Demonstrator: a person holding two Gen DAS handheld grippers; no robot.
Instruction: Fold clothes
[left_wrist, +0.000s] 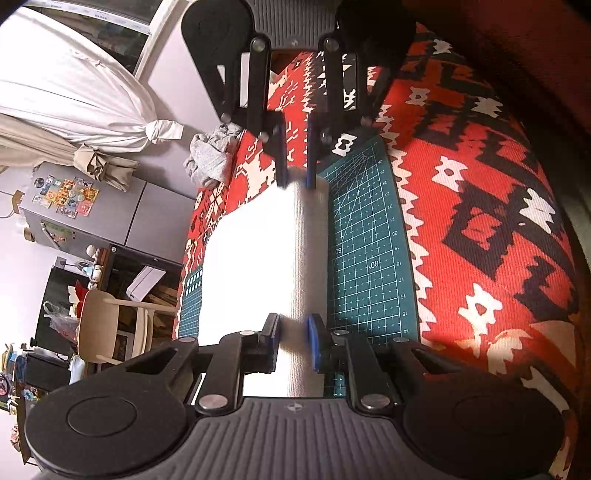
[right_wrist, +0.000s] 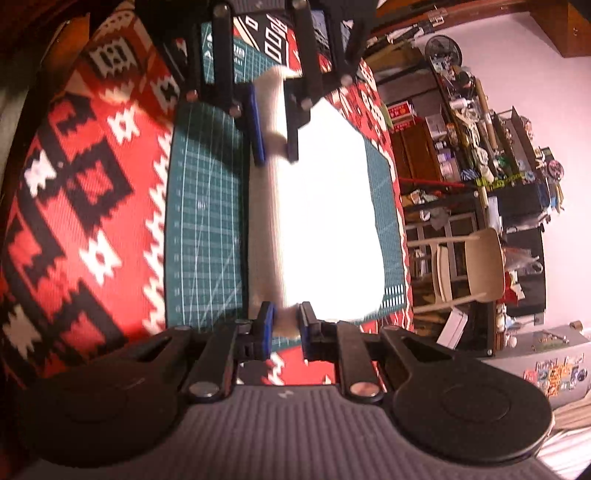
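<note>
A red, black and white patterned cloth covers the surface, with a dark green gridded cutting mat on it. On the mat lies a white folded garment. The left claw and right claw each pinch its raised fold at opposite ends.

1. Past me, a grey fridge with stickers stands against the pale wall.
2. I see a cream chair beside cluttered shelves.
3. A window sits behind a white curtain.
</note>
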